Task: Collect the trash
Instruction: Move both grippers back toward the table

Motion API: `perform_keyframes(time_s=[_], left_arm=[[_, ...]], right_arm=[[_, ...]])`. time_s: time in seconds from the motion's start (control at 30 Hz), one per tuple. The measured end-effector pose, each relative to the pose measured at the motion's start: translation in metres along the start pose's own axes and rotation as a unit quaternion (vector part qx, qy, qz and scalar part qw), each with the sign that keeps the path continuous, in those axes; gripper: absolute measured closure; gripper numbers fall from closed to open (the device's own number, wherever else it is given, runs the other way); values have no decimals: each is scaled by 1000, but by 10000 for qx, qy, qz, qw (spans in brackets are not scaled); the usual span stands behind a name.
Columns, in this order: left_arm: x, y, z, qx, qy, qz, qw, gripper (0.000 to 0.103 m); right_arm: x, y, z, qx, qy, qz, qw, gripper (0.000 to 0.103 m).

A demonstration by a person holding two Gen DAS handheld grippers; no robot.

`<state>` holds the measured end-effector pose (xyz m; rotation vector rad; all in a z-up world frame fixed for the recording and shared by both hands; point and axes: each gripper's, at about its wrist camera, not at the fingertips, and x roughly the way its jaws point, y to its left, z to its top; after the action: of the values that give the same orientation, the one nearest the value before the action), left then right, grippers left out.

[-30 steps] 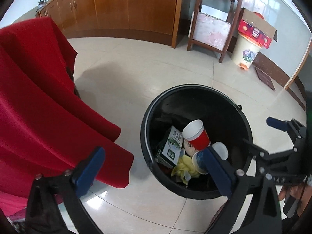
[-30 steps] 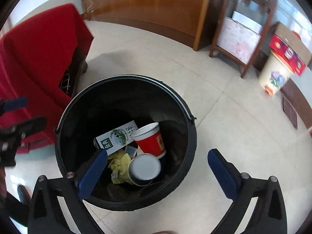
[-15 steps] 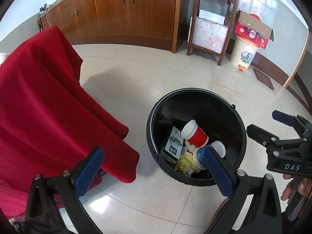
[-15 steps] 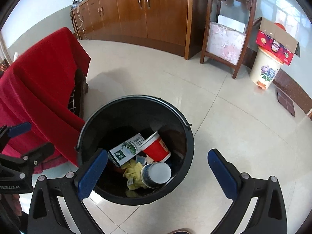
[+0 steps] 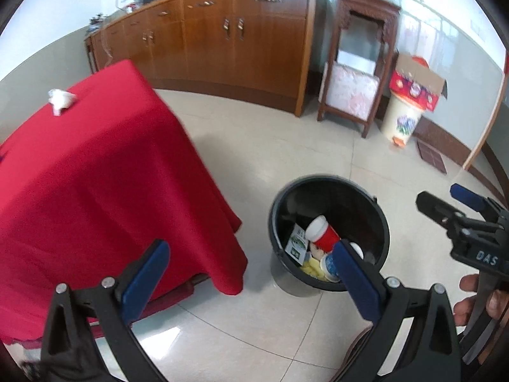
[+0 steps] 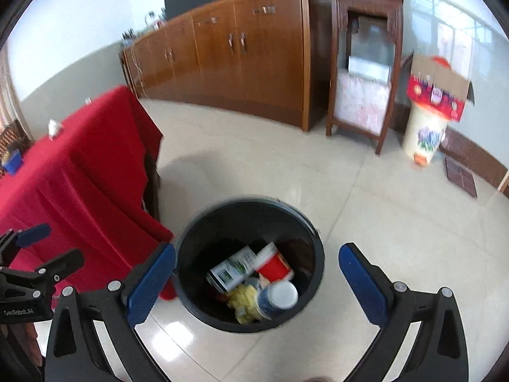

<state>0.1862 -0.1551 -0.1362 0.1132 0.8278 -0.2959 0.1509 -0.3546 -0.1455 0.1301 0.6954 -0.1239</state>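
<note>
A black trash bin [image 5: 378, 213] [image 6: 315, 254] stands on the tiled floor beside a table with a red cloth [image 5: 95, 175] [image 6: 79, 172]. Inside lie a red paper cup [image 5: 323, 234] [image 6: 275, 262], a green-and-white carton [image 5: 296, 243] [image 6: 233, 269], a blue cup with a white lid [image 6: 278, 296] and yellow scraps [image 6: 243, 299]. A crumpled white paper [image 5: 60, 100] [image 6: 53, 127] lies on the far part of the table. My left gripper [image 5: 251, 275] and right gripper [image 6: 256, 281] are both open and empty, raised above the bin.
Wooden cabinets [image 5: 229, 41] line the back wall. A dark wooden stand [image 5: 356, 73] and a white floral bin topped by a cardboard box [image 5: 410, 108] stand at the back right. A blue item [image 6: 11, 162] sits on the table's left edge.
Both grippers have risen and drawn back from the bin, which looks smaller. The table top and the crumpled white paper have come into view.
</note>
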Motion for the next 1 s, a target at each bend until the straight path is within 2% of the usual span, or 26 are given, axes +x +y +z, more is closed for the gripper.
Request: perform_keyframes(time_s=[0.1,0.33,0.67,0.8,1.0], left_arm=[[-19,17,4,-150,-213,107,9996,0],[-54,59,8,-590,-550,425,9958,0],[-87,116,-5,-1063,-778,808,9880,0],[-104,141,-8,-1272,-951,991,9823,0],[-116,187,-10,-1562,-991,1270,9745,0]], right_arm=[[-20,22,15,-52,-350,171,9992,0],[-32,75,38,-281,-558,609,9962,0],[-25,150,52,-649,-379,1255,9892,0],[-23,180,57,-925,-292,1434,9849,0],[-15,225,76,-1233,-54,1649,9786,0]])
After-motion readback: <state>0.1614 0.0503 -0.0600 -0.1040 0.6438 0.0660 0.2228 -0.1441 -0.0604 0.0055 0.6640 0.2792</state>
